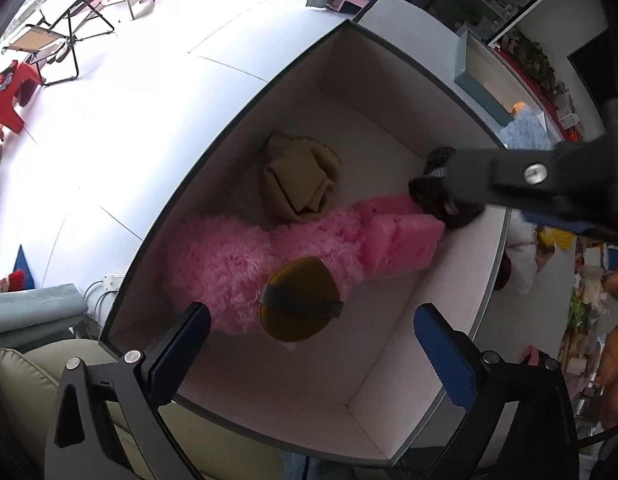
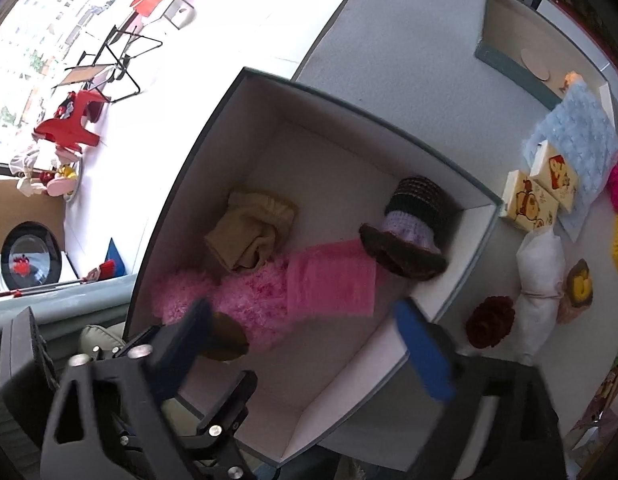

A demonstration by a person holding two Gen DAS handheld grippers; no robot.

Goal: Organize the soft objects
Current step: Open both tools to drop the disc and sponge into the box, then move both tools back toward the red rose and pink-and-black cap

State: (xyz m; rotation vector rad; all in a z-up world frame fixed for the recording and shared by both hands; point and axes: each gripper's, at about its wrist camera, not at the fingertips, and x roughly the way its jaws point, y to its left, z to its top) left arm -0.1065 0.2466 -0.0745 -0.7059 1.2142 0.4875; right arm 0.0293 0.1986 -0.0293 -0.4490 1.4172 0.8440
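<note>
An open white-lined box (image 1: 213, 152) (image 2: 213, 120) holds a pink fluffy plush (image 1: 237, 256) (image 2: 249, 300) with a brown oval patch (image 1: 301, 300), a pink sponge (image 1: 401, 244) (image 2: 333, 280), a folded tan cloth (image 1: 301, 176) (image 2: 249, 232) and a knitted brown-and-lilac hat (image 1: 429, 192) (image 2: 409, 232). My left gripper (image 1: 313, 344) is open and empty above the box's near end. My right gripper (image 2: 305, 340) is open and empty above the box; in the left wrist view its finger (image 1: 509, 184) reaches in beside the hat.
On the grey table (image 2: 409, 60) right of the box lie a white pouch (image 2: 541, 276), a dark red knitted flower (image 2: 489, 320), a light blue fluffy cloth (image 2: 577, 144), two cartoon boxes (image 2: 541, 196), and a second box (image 2: 505, 20). A cushion (image 1: 25, 392) sits lower left.
</note>
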